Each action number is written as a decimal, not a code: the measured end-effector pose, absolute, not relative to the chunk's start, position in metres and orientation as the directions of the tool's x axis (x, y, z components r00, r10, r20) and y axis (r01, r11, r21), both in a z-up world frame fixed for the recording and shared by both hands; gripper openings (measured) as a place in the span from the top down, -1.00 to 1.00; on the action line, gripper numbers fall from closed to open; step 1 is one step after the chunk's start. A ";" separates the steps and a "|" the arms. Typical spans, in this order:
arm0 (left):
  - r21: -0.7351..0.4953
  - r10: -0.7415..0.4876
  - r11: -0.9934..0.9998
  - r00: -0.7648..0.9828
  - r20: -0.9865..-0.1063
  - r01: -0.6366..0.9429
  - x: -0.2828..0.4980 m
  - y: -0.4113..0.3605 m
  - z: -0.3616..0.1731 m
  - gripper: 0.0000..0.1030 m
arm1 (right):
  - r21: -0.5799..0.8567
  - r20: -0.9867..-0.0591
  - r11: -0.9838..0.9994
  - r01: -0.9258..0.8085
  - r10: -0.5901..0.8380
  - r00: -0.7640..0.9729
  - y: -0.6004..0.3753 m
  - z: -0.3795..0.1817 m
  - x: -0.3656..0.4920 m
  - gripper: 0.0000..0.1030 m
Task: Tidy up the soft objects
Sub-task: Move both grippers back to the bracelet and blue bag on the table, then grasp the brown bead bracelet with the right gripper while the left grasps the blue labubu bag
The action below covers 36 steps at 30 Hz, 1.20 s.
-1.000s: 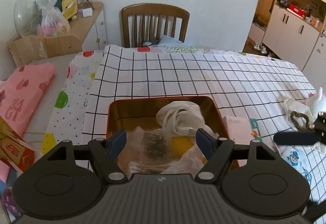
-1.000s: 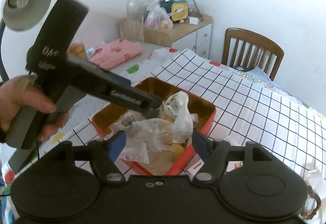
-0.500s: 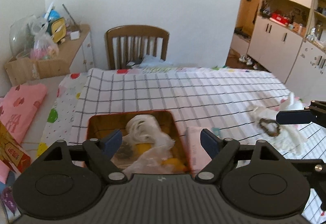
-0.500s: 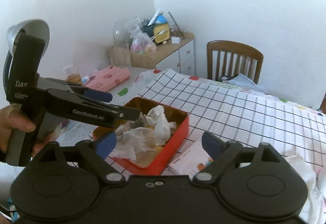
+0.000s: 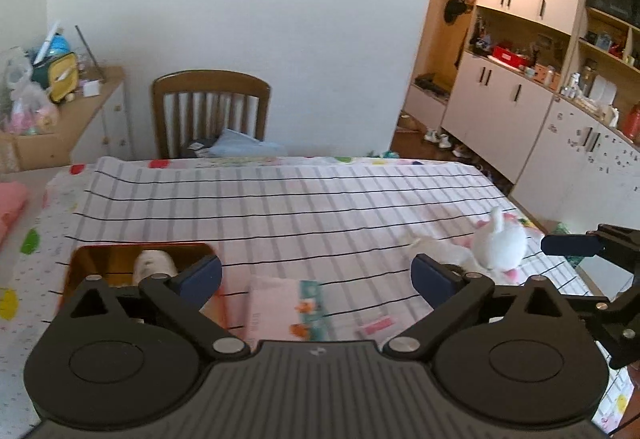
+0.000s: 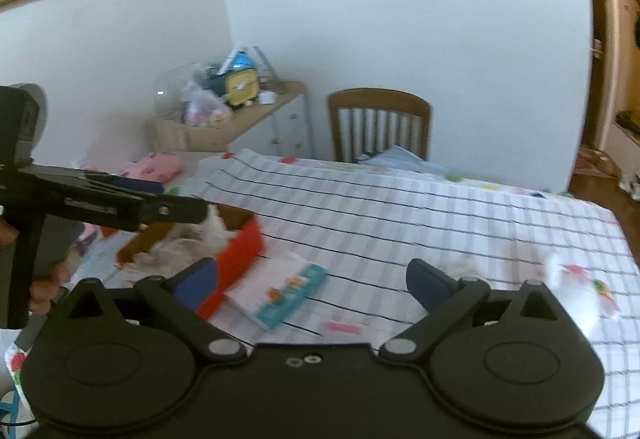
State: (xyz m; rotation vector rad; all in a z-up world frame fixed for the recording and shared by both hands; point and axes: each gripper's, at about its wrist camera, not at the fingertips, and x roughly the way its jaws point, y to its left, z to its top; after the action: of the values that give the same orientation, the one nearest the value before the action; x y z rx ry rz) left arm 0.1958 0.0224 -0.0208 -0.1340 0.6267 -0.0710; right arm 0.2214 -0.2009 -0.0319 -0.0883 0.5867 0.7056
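A red tin (image 5: 80, 259) at the table's near left holds a white cloth (image 5: 154, 265) and other soft pieces. My left gripper (image 5: 316, 275) hangs above the table to the right of the tin, its jaws still opening with nothing between them. A white plush toy (image 5: 500, 243) and a pale cloth (image 5: 436, 247) lie at the right. In the right wrist view the tin (image 6: 240, 255) is at the lower left and the blurred white toy (image 6: 572, 291) at the right. My right gripper (image 6: 312, 283) is also opening, and nothing is between its jaws.
A flat printed packet (image 5: 284, 303) and a small pink item (image 5: 374, 327) lie on the checked tablecloth (image 5: 320, 207) between tin and toy. A wooden chair (image 5: 210, 111) stands at the far edge, a cluttered sideboard (image 5: 92, 95) at back left, and cupboards (image 5: 520, 107) on the right.
Both grippers have pulled back and up from over the tin and swung right, and their jaws have spread wider. The toy and cloth at the right have come into view.
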 end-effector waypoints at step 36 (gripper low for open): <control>-0.063 -0.025 0.998 0.717 -0.697 -0.027 0.218 -0.106 -0.131 -0.97 | 0.034 -0.691 0.756 -0.654 0.491 0.530 -0.253 -0.121 0.333 -0.48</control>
State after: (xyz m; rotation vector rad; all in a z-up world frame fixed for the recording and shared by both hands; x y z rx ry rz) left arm 0.2178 -0.1065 -0.1308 -0.0698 0.7716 0.0010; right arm 0.3329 -0.2533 -0.1209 -0.2412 0.7428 0.6909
